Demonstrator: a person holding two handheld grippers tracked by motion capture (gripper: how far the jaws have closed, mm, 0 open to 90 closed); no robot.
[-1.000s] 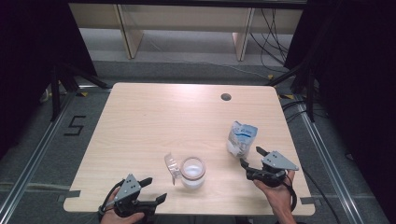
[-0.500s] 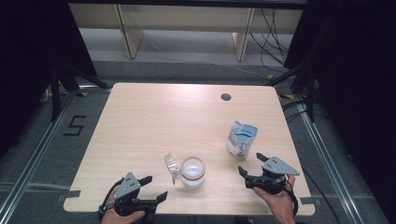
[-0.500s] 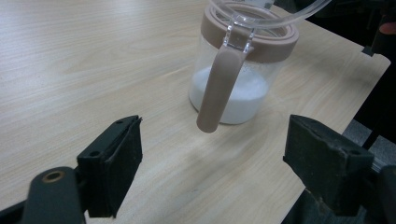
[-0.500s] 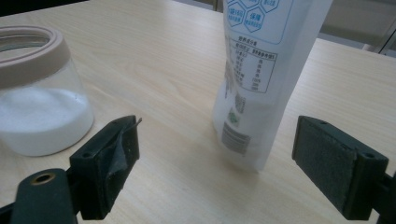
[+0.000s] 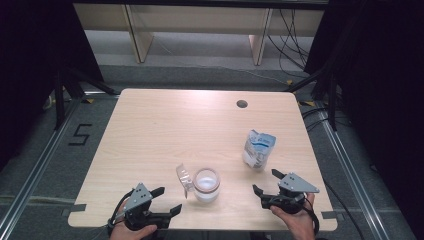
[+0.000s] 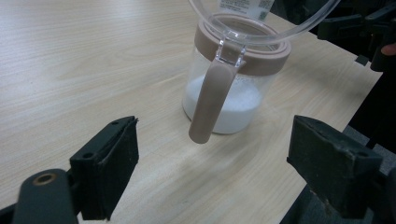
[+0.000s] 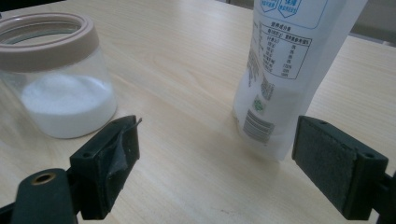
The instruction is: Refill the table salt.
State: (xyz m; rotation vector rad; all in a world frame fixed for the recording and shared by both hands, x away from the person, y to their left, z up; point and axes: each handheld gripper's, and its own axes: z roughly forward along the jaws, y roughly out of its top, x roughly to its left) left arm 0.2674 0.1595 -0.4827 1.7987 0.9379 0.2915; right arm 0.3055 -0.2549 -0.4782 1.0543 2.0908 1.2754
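On the pale desk [image 5: 165,125], both your claws gape empty; the pouch [image 7: 299,60] stands just ahead of your right claw [image 7: 215,163] — nudge it and it could topple.

Pale wooden table [image 5: 165,130] at frame centre, clear glass jar with tan rim and white powder [image 5: 206,184] lower centre, hinged clear lid [image 5: 184,179] at its left, white-and-blue pouch [image 5: 258,148] upright right of centre, left gripper [image 5: 165,201] lower left with jaws apart, right gripper [image 5: 266,181] lower right, jaws apart, just below the pouch.
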